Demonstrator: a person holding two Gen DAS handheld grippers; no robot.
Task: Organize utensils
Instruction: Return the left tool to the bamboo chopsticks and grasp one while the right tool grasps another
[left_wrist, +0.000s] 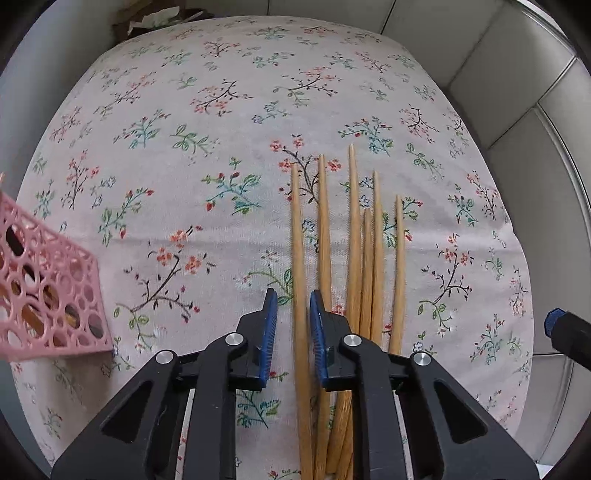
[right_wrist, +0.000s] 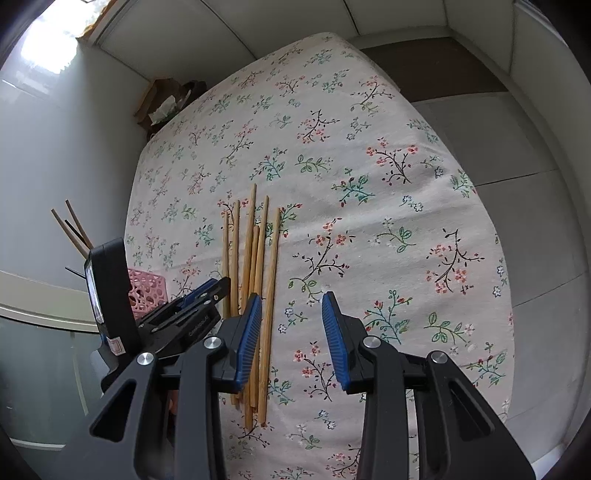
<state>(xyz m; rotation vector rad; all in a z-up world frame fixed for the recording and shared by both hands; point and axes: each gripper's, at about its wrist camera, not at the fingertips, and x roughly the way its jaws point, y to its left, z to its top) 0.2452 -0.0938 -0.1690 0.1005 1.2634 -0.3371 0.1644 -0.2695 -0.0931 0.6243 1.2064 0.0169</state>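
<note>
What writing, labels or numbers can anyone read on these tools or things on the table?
Raised lettering on the side of the left gripper, seen from the right wrist camera: too small and skewed to read.
Small red-and-white sticker on the black device fixed to that gripper: print too blurred to read.
Chopsticks, pink basket, flowered tablecloth: no writing visible.

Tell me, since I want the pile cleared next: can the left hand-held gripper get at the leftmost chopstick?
Probably yes: the left hand-held gripper already straddles the leftmost chopstick, nothing blocking; pads apparently not yet pressing.
</note>
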